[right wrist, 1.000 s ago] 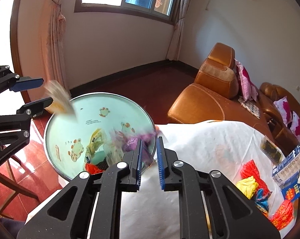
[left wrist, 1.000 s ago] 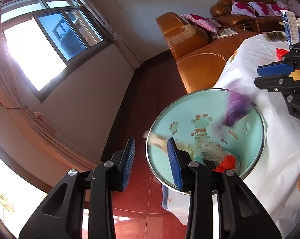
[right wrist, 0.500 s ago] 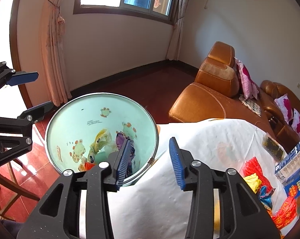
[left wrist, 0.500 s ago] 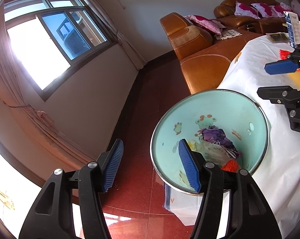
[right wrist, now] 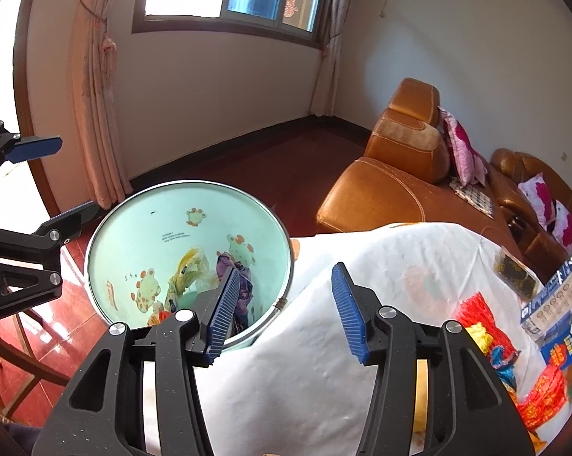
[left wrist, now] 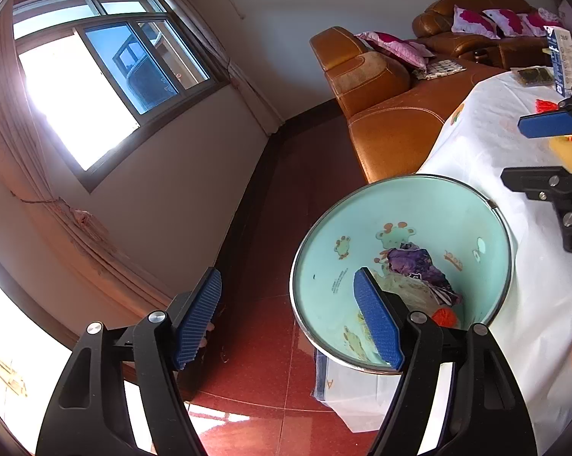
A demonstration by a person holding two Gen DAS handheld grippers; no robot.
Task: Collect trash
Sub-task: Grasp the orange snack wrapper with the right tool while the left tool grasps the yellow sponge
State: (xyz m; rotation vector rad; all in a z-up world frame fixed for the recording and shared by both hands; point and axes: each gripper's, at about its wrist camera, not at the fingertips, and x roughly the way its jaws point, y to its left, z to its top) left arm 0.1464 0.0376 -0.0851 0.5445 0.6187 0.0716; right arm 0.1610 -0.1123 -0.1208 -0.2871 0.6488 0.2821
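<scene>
Two grippers, both spread wide and holding nothing, hang at the mint-green bin (right wrist: 134, 235). My left gripper (left wrist: 289, 319) straddles the bin's near rim, one pad over the red floor (left wrist: 263, 342), the other over the bin's mouth. My right gripper (right wrist: 282, 311) sits at the edge of the white tablecloth (right wrist: 324, 380), its left pad over the bin and its right pad over the cloth.

Inside the bin lie a purple wrapper (left wrist: 419, 266), a pale crumpled bag (right wrist: 189, 273) and a bit of orange-red trash (left wrist: 443, 317), so I judge the drop step done for this load.

More trash waits on the table, well apart from the bin at the far right of my right-hand view: a red shredded packet (right wrist: 476, 307), a yellow wrapper (right wrist: 479, 336), a blue wrapper (right wrist: 504, 359) and a red-and-gold packet (right wrist: 544, 399). A blue carton (right wrist: 559, 296) and a dark packet (right wrist: 514, 271) sit beyond them; whether those count as trash I cannot tell.

Next, I reckon, I swing my right gripper back over the cloth toward that pile, lower the pads either side of one wrapper and pinch it without snagging the cloth. Thin foil will likely crumple and slip, so a bunched part is the better hold.
</scene>
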